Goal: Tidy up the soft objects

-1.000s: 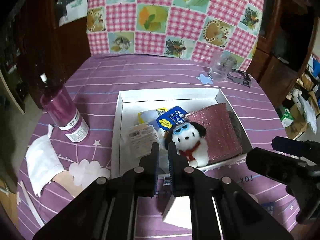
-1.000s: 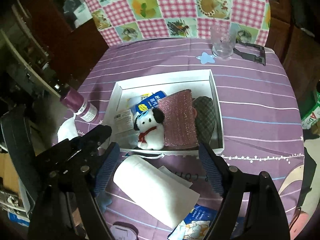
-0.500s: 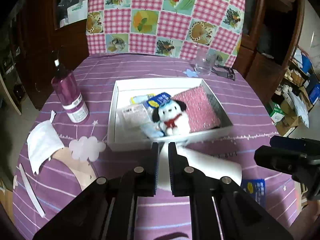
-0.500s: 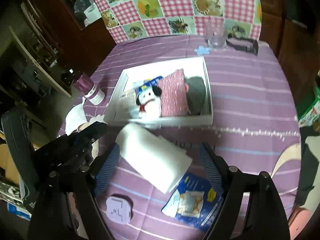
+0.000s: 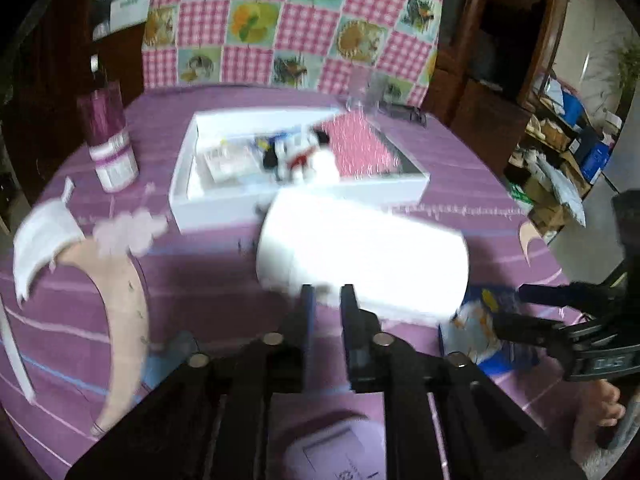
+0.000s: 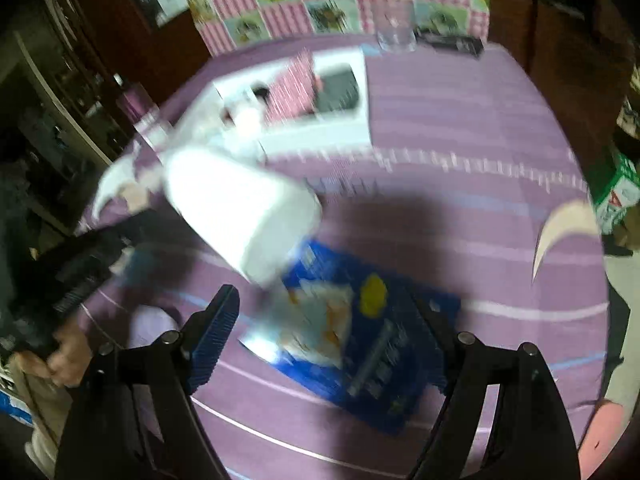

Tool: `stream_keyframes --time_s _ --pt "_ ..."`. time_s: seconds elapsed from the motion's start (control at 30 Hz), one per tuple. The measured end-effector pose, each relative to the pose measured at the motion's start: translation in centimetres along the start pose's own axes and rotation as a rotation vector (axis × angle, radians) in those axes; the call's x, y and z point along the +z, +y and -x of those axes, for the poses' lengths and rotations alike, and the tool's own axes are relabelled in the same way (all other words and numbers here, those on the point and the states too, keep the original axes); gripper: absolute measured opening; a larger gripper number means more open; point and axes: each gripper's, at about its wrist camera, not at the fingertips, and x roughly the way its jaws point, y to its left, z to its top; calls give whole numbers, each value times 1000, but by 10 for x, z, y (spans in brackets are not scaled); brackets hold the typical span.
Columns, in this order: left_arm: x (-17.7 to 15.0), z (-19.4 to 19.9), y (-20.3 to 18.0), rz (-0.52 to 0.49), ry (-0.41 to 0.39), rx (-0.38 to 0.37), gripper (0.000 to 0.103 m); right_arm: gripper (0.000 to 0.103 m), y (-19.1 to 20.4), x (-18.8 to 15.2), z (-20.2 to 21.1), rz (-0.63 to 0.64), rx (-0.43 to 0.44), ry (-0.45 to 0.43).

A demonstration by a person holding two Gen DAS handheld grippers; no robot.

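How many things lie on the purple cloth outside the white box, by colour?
White: 2, the white paper roll and the crumpled white tissue.
Blue: 1, the blue printed packet.
Magenta: 1, the magenta pump bottle.
Clear: 1, the clear glass.
Total: 5.

This is a lived-in room of a home, likely a dining or sitting room. A round tabletop wears a purple cloth printed with stripes, stars, clouds and moons, and behind it hangs a pink gingham patchwork cloth with fruit and flower squares. Dark wooden cabinets with shelves stand close around the table, and cardboard boxes and packets are heaped on the floor at the right. Everyday household items lie about: a purple pump bottle, a clear drinking glass, a white box holding a plush dog among other things, and a white paper roll.
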Motion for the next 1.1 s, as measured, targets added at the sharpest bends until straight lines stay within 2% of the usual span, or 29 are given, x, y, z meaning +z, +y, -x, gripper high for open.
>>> stream_keyframes --time_s 0.03,0.07,0.1,0.13,0.17,0.2,0.27,0.33,0.47,0.63,0.77,1.1 --pt "-2 -4 -2 -8 29 24 20 81 -4 -4 -4 -10 -33 7" --pt "-3 -6 -4 -19 34 31 23 81 0 -5 4 17 -100 -45" --pt "-3 -7 -7 -27 37 38 32 81 2 -5 4 27 -125 -47" --pt "-3 -7 -8 -34 35 45 47 81 2 -5 1 29 -130 -36" --pt "-4 -5 -9 -36 31 52 54 81 1 -5 -6 21 -128 4" --pt "-4 -3 -10 -35 24 62 62 82 3 -5 -7 34 -161 -6" --pt "-5 1 -9 -30 8 71 63 84 6 -4 -12 58 -235 -11" --pt "-5 2 -9 -27 4 78 64 88 7 -5 -13 59 -242 -19" --pt "-8 -3 -12 -42 28 119 65 102 0 -7 -18 33 -260 -28" --pt "-11 -10 -15 -65 47 182 65 103 -2 -8 -21 24 -277 -71" --pt "-10 -10 -12 -48 50 180 66 103 -2 -11 -23 28 -280 -133" --pt "-9 -10 -11 -38 53 189 66 103 -2 -8 -25 31 -276 -135"
